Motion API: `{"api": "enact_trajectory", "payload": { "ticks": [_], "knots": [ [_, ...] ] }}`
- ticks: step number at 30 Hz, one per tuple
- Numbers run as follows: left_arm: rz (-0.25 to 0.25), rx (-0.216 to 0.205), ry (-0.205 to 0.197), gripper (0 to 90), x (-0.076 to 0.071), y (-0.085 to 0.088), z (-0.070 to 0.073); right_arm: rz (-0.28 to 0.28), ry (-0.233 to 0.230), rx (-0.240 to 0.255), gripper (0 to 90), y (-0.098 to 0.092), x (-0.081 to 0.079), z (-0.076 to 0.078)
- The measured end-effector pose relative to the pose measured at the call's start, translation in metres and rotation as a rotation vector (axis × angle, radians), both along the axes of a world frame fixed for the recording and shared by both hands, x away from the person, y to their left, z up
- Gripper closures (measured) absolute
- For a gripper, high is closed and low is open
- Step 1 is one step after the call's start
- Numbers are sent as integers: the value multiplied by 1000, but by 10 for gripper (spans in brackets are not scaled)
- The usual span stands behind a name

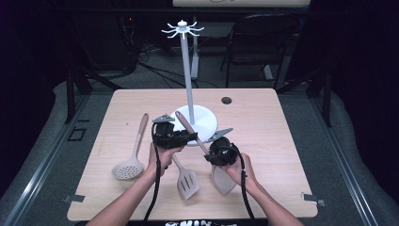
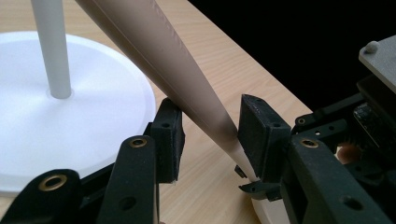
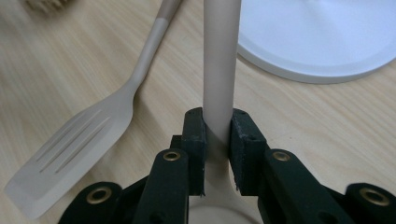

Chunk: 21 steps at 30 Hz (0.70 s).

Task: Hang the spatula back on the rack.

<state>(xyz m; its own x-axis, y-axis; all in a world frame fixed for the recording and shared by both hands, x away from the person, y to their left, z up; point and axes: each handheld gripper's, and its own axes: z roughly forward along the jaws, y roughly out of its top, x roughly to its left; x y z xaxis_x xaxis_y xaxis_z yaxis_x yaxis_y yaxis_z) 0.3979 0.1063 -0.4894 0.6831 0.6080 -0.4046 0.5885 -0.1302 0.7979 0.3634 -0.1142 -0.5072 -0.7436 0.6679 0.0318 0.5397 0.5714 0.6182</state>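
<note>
So the right gripper [image 3: 217,130] is clamped tight on the neck of the long beige silicone spatula with the tapered handle [image 1: 192,130], just above its blade, holding it off the light wooden table [image 1: 263,117]. The handle's long axis runs up and away from that grip, slanting toward the round white base of the hook stand [image 1: 205,120]. The left gripper [image 2: 210,135] sits further up that same handle, jaws either side of it; one pad touches, the other looks barely off, so I'd say not gripping yet. A slotted beige turner [image 3: 79,144] lies flat nearby, and a perforated skimmer spoon [image 1: 129,167] too.
</note>
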Motion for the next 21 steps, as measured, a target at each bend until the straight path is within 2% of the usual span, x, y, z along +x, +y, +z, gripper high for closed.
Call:
{"api": "enact_trajectory", "payload": {
  "ticks": [5, 8, 11, 14, 16, 21],
  "knots": [
    [15, -40, -9, 584, -3, 2, -3, -30, -33, 4, 783, 5, -2, 1],
    [15, -34, -17, 560, -5, -2, -4, -41, -41, 18, 783, 8, -2, 1],
    [-6, -44, -14, 561, -8, -6, -6, -52, -51, 29, 783, 9, -3, 2],
    [-20, -35, -26, 576, -11, -11, -7, -67, -69, 53, 783, 9, -4, 4],
    [-18, -31, -34, 592, -13, -14, -8, -64, -69, 45, 782, 8, -5, 5],
    [6, -8, -48, 651, -14, -16, -8, -70, -73, 58, 780, 9, -5, 5]
  ]
}}
